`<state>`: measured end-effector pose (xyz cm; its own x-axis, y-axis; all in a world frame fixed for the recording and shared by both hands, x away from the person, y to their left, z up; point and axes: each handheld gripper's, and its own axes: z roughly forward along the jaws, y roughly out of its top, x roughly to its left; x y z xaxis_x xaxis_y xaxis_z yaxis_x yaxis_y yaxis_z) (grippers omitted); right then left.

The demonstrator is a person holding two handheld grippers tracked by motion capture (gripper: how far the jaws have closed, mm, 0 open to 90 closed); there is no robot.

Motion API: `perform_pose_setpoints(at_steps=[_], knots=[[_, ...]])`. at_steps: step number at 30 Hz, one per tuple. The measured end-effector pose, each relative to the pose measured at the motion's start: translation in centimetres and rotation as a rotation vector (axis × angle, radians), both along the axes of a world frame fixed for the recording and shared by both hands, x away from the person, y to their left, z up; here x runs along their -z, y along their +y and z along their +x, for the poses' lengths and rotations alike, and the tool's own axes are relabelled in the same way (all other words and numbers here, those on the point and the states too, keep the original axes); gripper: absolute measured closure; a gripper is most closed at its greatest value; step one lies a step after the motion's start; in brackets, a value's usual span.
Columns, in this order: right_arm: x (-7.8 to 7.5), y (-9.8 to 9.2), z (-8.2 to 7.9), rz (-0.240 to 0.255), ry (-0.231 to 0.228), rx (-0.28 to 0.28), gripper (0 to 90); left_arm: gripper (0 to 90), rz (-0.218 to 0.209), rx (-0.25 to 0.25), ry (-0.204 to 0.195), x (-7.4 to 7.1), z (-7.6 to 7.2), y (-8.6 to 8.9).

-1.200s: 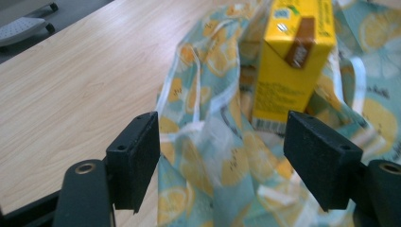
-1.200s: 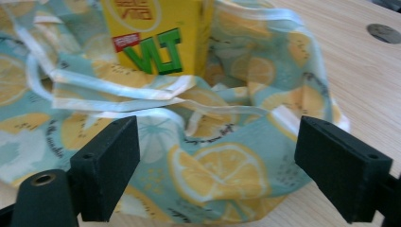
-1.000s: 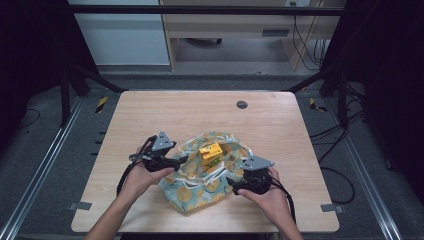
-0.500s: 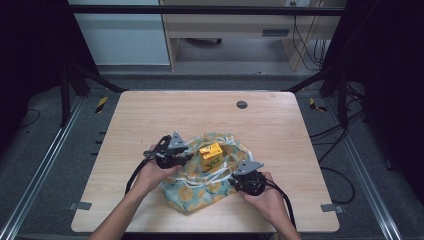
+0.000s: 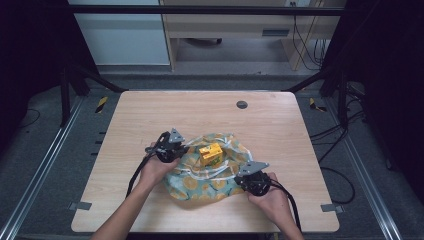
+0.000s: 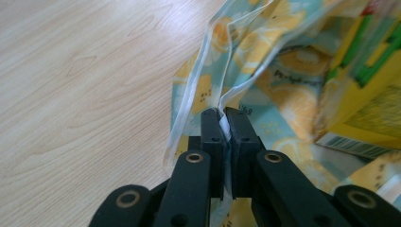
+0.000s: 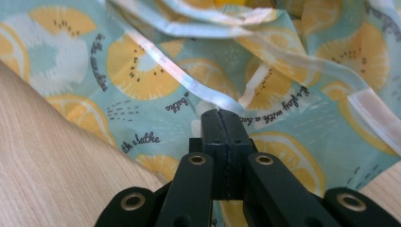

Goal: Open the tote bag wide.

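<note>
On table, near-centre: lemon-print bag (image 5: pixel 210 172), teal with yellow citrus slices and white edging, spread flat and rumpled on wooden table (image 5: pixel 150 115).
Bag, close up: printed script visible among the slices in right gripper view (image 7: pixel 142 71); white trim (image 7: pixel 189 87) runs diagonally across the fabric toward the jaw tips.
Box: yellow carton (image 5: pixel 211 154) sits on the far-middle part of the bag, between the two grippers; in left gripper view (image 6: pixel 369 94) shows green markings and a barcode at its lower edge, just right of the jaws.
Left gripper (image 5: pixel 167 147): at bag's left edge, held by left hand (image 5: pixel 155 170); jaws pressed together on a strip of the bag's white trim (image 6: pixel 222 124), trim rising from between the tips.
Right gripper (image 5: pixel 252 177): at bag's near-right edge, held by right hand (image 5: pixel 270 197); jaws fully together in right gripper view (image 7: pixel 221 118), tips against the fabric at the trim; cannot tell whether any cloth is caught between them.
Cables: black, trailing from each gripper toward the near edge.
Table, far side: small dark round disc (image 5: pixel 242 104), well apart from the bag.
</note>
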<state>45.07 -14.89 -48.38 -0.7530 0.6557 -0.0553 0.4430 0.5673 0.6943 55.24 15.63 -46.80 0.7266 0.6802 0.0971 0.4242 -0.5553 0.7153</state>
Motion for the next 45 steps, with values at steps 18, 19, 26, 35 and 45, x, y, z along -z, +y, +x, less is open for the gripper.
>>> perform_pose_setpoints(at_steps=[18, 19, 26, 35, 45], knots=[[0.6, -1.9, 0.2, -0.004, 0.029, 0.045, 90.0, 88.6, -0.004, -0.005, -0.003, 1.7, 0.5, 0.9], [0.7, -2.0, 0.3, -0.001, 0.032, 0.048, 90.0, 88.6, -0.005, -0.009, -0.002, 1.8, 0.5, 0.9], [0.9, -2.4, 0.4, 0.003, 0.041, 0.062, 90.0, 88.8, -0.009, -0.013, 0.006, 1.9, 0.4, 1.2], [1.0, -2.7, 0.5, 0.003, 0.047, 0.074, 90.0, 88.9, -0.004, -0.019, 0.019, 2.0, 0.3, 1.6], [0.0, -3.2, 0.2, 0.1, -0.021, 0.088, 73.6, 63.2, -0.038, -0.048, -0.014, 0.7, -0.7, 2.3]])
